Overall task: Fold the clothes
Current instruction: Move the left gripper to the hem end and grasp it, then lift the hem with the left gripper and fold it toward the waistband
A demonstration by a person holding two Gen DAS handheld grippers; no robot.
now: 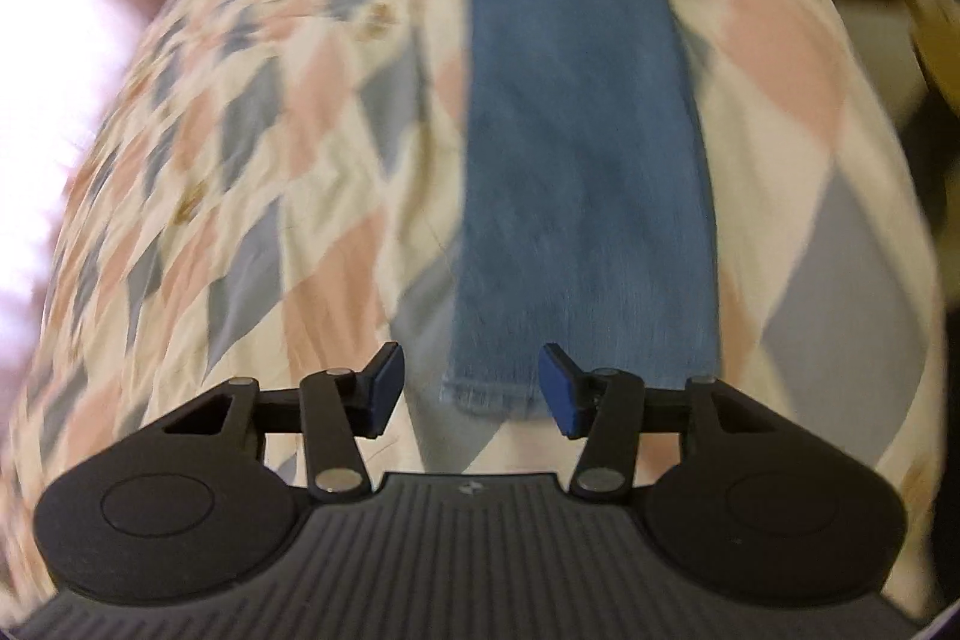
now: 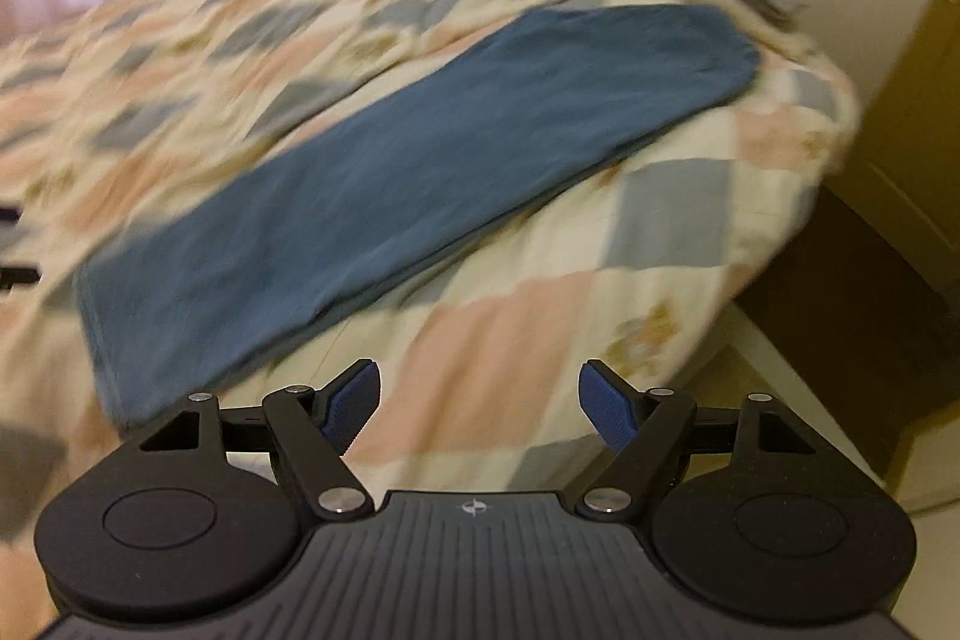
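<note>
I've got the left hand-held gripper spread wide with nothing between its blue pads, and it hangs right over the hemmed end of the blue jeans, which sits in the lower middle of the left wrist view. The jeans run as a long folded strip from that hem straight up to the top of the frame, lying flat on the bed's checked quilt. In the right wrist view the jeans stretch diagonally from lower left to upper right, near the bed's edge. My right hand-held gripper is also wide and empty, above the quilt, just beside the strip's near end. Both views are motion-blurred.
</note>
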